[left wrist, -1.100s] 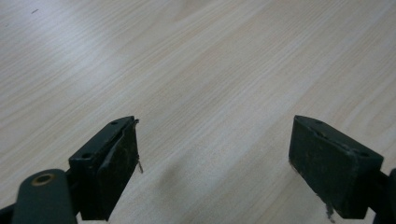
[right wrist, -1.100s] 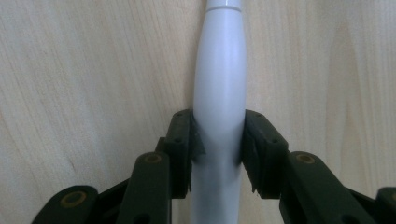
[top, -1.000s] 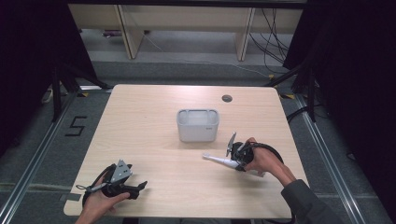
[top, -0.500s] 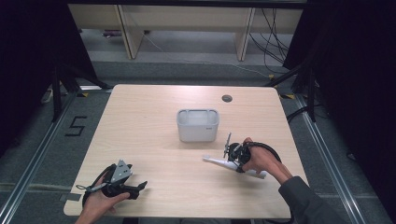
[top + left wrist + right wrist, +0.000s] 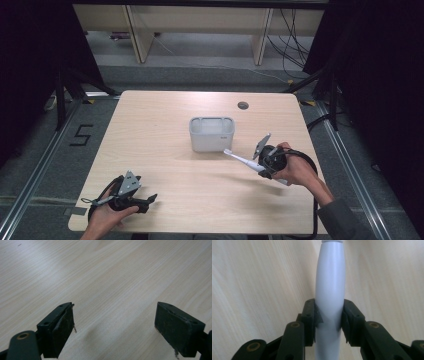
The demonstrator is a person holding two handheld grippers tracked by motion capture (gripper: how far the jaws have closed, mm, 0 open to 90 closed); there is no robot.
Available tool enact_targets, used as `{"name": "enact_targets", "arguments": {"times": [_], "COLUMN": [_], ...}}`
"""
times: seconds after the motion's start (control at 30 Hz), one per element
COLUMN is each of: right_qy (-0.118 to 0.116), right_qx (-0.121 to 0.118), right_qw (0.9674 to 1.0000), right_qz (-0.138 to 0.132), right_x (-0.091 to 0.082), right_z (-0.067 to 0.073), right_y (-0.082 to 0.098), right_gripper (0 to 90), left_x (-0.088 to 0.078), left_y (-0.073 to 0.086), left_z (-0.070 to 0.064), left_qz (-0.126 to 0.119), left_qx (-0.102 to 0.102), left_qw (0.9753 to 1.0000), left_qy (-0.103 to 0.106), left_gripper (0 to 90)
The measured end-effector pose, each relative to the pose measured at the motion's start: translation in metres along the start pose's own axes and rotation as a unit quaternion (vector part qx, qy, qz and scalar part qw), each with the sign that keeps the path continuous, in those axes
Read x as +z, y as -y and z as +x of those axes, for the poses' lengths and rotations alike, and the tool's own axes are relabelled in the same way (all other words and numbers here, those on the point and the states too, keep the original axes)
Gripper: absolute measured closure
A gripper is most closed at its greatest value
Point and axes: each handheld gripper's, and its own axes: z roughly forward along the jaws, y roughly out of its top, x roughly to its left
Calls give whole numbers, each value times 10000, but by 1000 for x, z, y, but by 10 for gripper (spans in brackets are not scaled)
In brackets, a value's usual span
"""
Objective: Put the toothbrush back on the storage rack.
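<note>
A white electric toothbrush (image 5: 243, 160) is held above the table, its head pointing up-left toward a small white bin (image 5: 212, 133). My right gripper (image 5: 263, 167) is shut on its thick handle (image 5: 329, 290), both pads pressing the sides. The brush tip hovers just right of the bin's front corner. My left gripper (image 5: 147, 200) rests at the table's front left, held by a hand, jaws wide apart with only bare wood (image 5: 112, 290) between them.
The light wooden table (image 5: 160, 125) has a round cable hole (image 5: 243, 105) at the back right. Black cables trail from both grippers. Dark floor and shelving legs lie beyond the far edge.
My right gripper has carried the toothbrush up and toward the bin, its head now close to the bin's right front corner. The left gripper has stayed put.
</note>
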Motion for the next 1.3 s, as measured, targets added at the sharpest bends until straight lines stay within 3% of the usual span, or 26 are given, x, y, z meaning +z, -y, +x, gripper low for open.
{"name": "enact_targets", "arguments": {"times": [0.03,0.1,0.13,0.17,0.2,0.23,0.3,0.33,0.43,0.47,0.5,0.57,0.63,0.7,0.73,0.77,0.83,0.9,0.93,0.97,1.0,1.13,1.17,1.2,1.3], "right_qy": [173,282,282,339,339,291,340,353,340,462,482,432,536,562,562,556,501,543,543,514,479,574,572,590,532], "right_qx": [-51,112,112,159,159,237,327,481,490,421,512,474,493,525,525,621,656,851,851,905,1019,1083,1032,1067,1074], "right_qw": [9983,9961,9961,9931,9931,9920,9886,9870,9848,9837,9825,9822,9757,9726,9726,9674,9659,9584,9584,9517,9490,9378,9372,9326,9302], "right_qz": [-545,-826,-826,-1115,-1115,-1209,-1430,-1495,-1633,-1685,-1722,-1764,-2067,-2193,-2193,-2390,-2455,-2670,-2670,-2889,-2945,-3248,-3283,-3396,-3468], "right_x": [-12,-20,-20,-26,-26,-28,-28,-28,-27,-29,-30,-31,-36,-38,-38,-41,-42,-44,-44,-46,-47,-49,-50,-49,-51], "right_z": [1,2,2,-1,-1,-2,-6,-7,-9,-11,-11,-11,-15,-18,-18,-20,-22,-26,-26,-29,-30,-35,-36,-36,-37], "right_y": [4,6,6,8,8,8,7,6,3,1,-1,-2,-5,-7,-7,-9,-10,-14,-14,-17,-18,-26,-28,-32,-37], "right_gripper": [666,666,666,666,666,666,666,666,667,667,667,667,668,667,667,667,667,667,667,667,667,667,667,667,667], "left_x": [-1,0,0,0,0,-1,-2,-2,-1,0,0,0,-1,0,0,-1,0,-1,-1,0,0,-1,-1,-2,-2], "left_y": [0,0,0,0,0,0,0,0,1,1,1,1,0,0,0,0,0,0,0,0,0,0,0,0,0], "left_z": [1,0,0,0,0,1,2,2,2,0,0,0,0,-1,-1,0,-1,0,0,-1,-1,0,-1,0,0], "left_qz": [107,20,20,14,13,111,82,82,45,-12,-16,-18,0,-26,-26,12,-22,21,14,-17,-17,12,-33,29,35], "left_qx": [102,3,3,-4,-31,70,23,23,19,-84,-51,-52,-50,-97,-97,-15,-86,-25,-28,-86,-86,-57,-96,-59,-30], "left_qw": [9999,10000,10000,10000,10000,9999,10000,10000,10000,10000,10000,10000,10000,9999,9999,10000,10000,10000,10000,10000,10000,10000,9999,10000,10000], "left_qy": [24,8,8,8,14,30,22,22,3,-6,-6,-5,-10,-11,-11,-9,-10,-7,-7,-3,-3,-6,5,-8,41], "left_gripper": [153,153,153,153,153,153,153,153,153,153,153,153,153,153,153,153,153,153,153,153,153,152,153,152,153]}}
